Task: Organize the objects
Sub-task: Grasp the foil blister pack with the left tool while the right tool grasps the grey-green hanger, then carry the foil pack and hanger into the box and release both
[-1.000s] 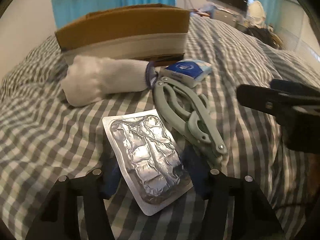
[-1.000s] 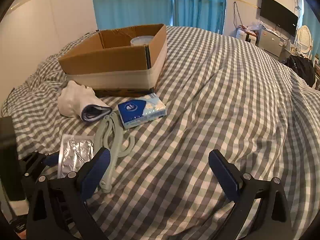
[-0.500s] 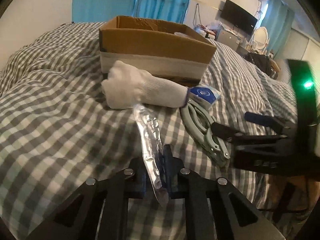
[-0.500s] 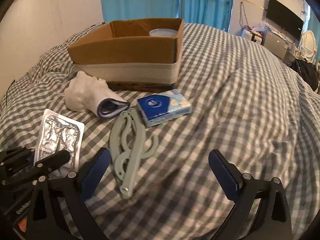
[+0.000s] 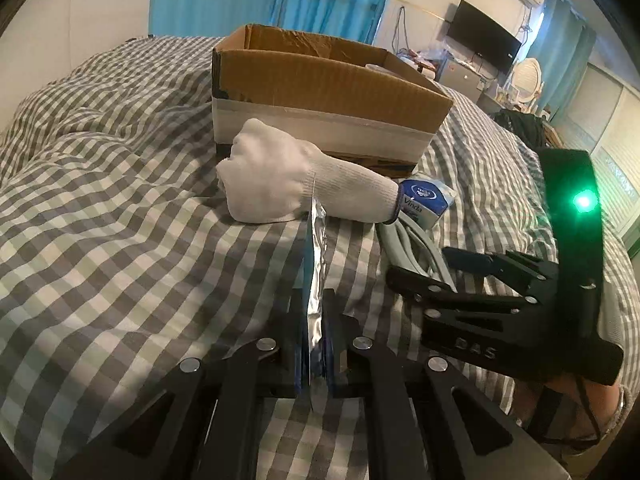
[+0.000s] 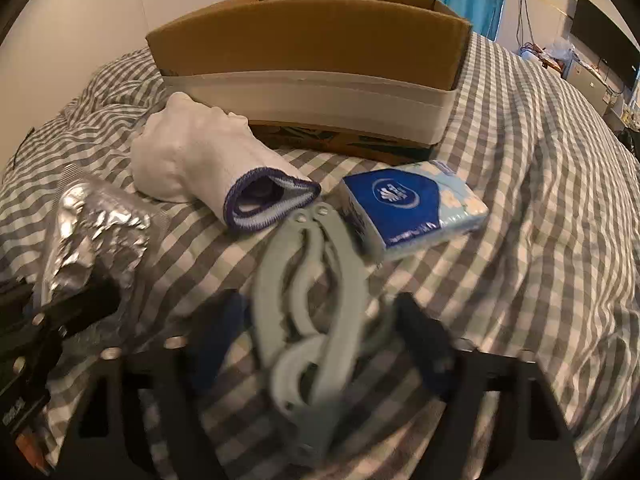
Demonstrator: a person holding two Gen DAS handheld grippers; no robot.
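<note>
My left gripper [image 5: 314, 356] is shut on a silver blister pack [image 5: 316, 264], held edge-on above the bed; the pack also shows in the right wrist view [image 6: 92, 236]. My right gripper [image 6: 320, 344] is open, its blurred fingers on either side of a pale green folding hanger [image 6: 312, 312] lying on the blanket. A white glove [image 6: 200, 160] and a blue tissue pack [image 6: 412, 208] lie in front of the open cardboard box [image 6: 312, 40].
The checked blanket [image 5: 100, 208] covers the whole bed. In the left wrist view the right gripper [image 5: 500, 280] sits at the right over the hanger [image 5: 416, 248]. A TV and furniture stand far at the back right.
My left gripper has closed on the blister pack and lifted it upright. My right gripper has moved left and down onto the hanger, narrowing its opening.
</note>
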